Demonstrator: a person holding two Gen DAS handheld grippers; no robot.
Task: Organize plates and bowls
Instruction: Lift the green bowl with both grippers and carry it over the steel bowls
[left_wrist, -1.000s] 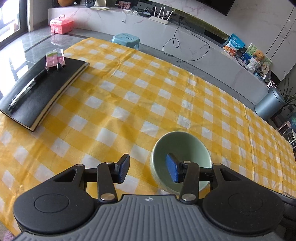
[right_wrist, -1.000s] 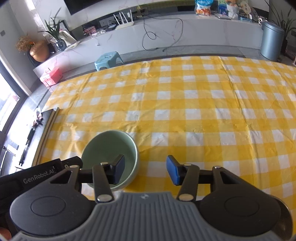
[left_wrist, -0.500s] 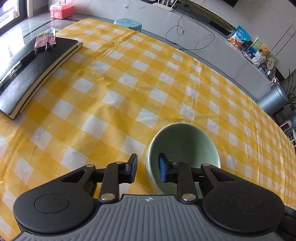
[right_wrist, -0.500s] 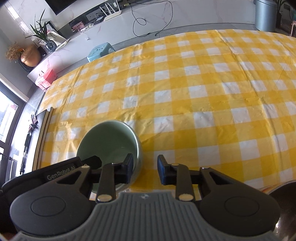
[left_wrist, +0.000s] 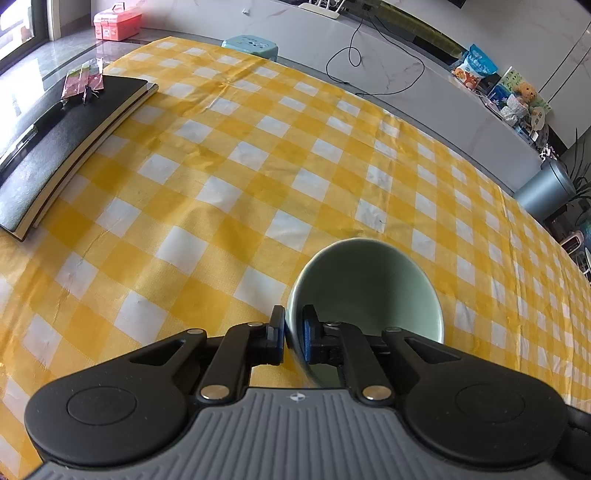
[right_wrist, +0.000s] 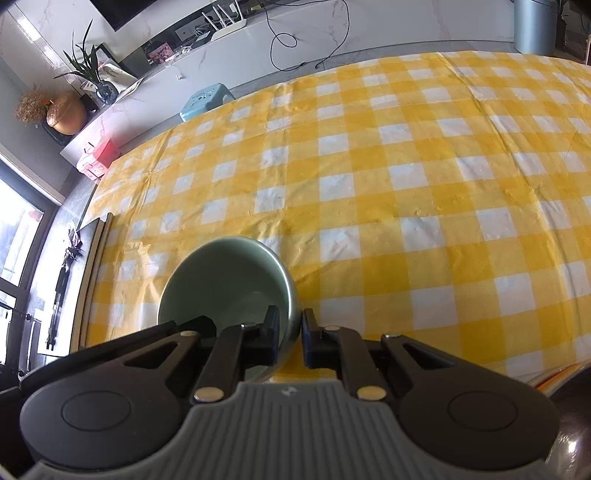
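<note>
A pale green bowl (left_wrist: 365, 288) stands near the front edge of the yellow checked tablecloth (left_wrist: 258, 155). My left gripper (left_wrist: 293, 338) is shut on the bowl's left rim, one finger outside and one inside. In the right wrist view the same bowl (right_wrist: 225, 280) sits at lower left, and my right gripper (right_wrist: 290, 334) is shut on its right rim, one finger inside and one outside. The left gripper's black body (right_wrist: 92, 347) shows beside it.
A black notebook (left_wrist: 62, 147) with a pen and a pink wrapper lies at the table's left edge. A blue stool (left_wrist: 251, 44), a pink box (left_wrist: 116, 20) and a grey bin (left_wrist: 546, 190) stand on the floor beyond the table.
Both grippers closed from wide open onto opposite sides of the bowl's rim. Both moved in closer to the bowl.
</note>
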